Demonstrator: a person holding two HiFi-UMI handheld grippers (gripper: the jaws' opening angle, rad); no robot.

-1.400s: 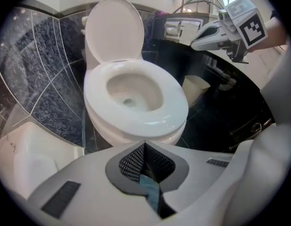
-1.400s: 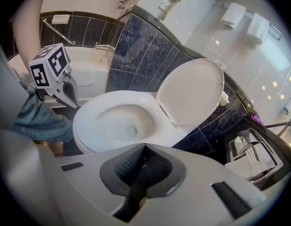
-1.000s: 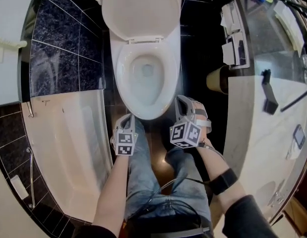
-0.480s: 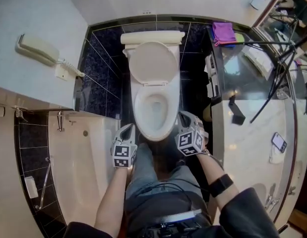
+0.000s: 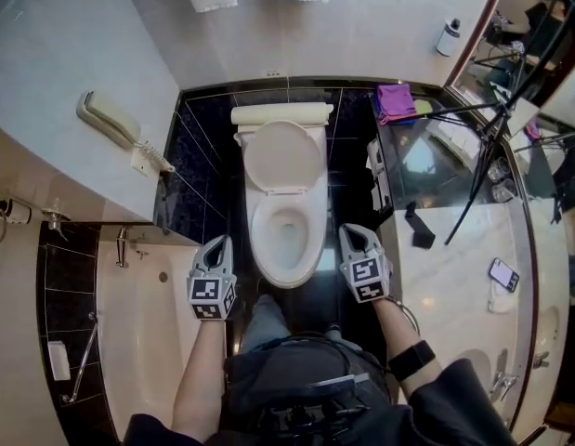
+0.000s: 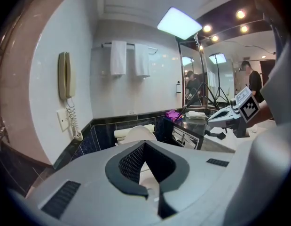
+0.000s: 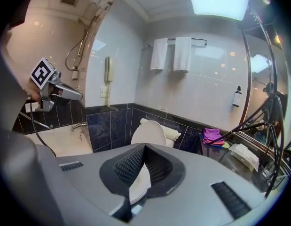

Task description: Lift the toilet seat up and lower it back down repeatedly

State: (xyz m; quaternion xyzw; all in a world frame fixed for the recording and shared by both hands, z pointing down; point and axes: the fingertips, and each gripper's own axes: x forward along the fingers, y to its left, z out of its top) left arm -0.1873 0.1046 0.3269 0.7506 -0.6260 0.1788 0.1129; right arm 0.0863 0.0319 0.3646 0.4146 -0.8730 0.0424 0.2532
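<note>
While the toilet seat [image 5: 261, 240] lies down, you hold both grippers clenched, empty.
Left gripper [image 5: 221, 242] at its 8 o'clock, right gripper [image 5: 347, 231] at 4.

Black tiled floor [image 5: 350, 207], pale walls [image 5: 361, 35], bathtub [image 5: 143, 342] left, marble counter [image 5: 454, 277] right

left gripper [image 5: 219, 245] — risen | right gripper [image 5: 352, 235] — risen | both now flank toilet bowl [image 5: 287, 266]

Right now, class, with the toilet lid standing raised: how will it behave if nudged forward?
The toilet lid looks rigid and glossy, so probably stiff and slippery. Hinged behind the bowl, it would likely swing down rather than slide, perhaps slamming.
</note>
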